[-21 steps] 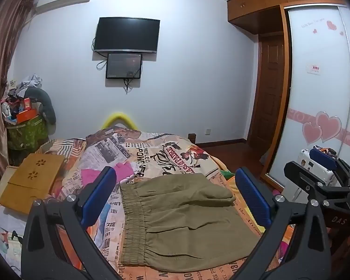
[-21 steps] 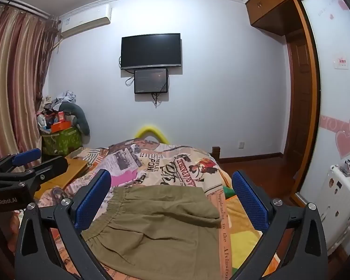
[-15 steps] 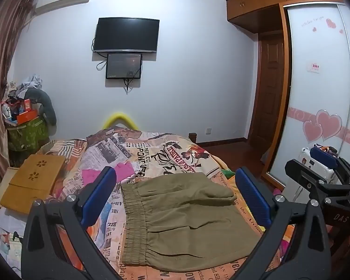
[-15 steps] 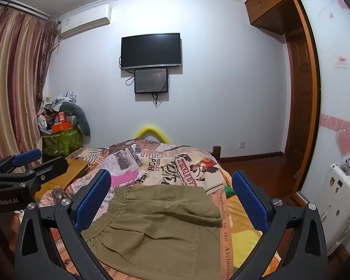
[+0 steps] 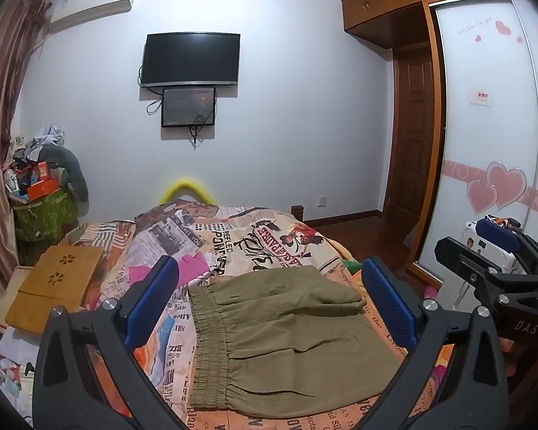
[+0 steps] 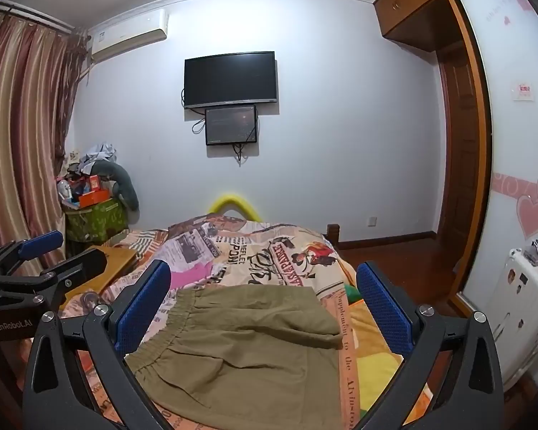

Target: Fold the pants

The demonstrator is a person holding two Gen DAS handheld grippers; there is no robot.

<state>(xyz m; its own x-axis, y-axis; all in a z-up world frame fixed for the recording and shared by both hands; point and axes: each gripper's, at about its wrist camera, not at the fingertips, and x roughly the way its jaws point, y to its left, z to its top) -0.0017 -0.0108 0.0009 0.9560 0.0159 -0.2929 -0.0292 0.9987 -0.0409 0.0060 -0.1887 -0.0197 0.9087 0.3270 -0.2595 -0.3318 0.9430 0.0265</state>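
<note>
black left gripper [image 5: 269, 304] frame — blue jaws, silver screws.

The green pants [image 6: 247, 351] are lying folded on the bed [image 6: 269, 251]. The right tool [image 6: 263, 319] is hanging over the pants with its blue fingers [image 6: 141, 308] wide apart, holding nothing. The left tool [image 6: 36, 254] is peeking in beside the bed.

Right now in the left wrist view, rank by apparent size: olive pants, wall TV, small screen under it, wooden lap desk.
1. olive pants, nearest the camera, so inflated
2. wall TV
3. wooden lap desk, close to the TV; unsure
4. small screen
</note>
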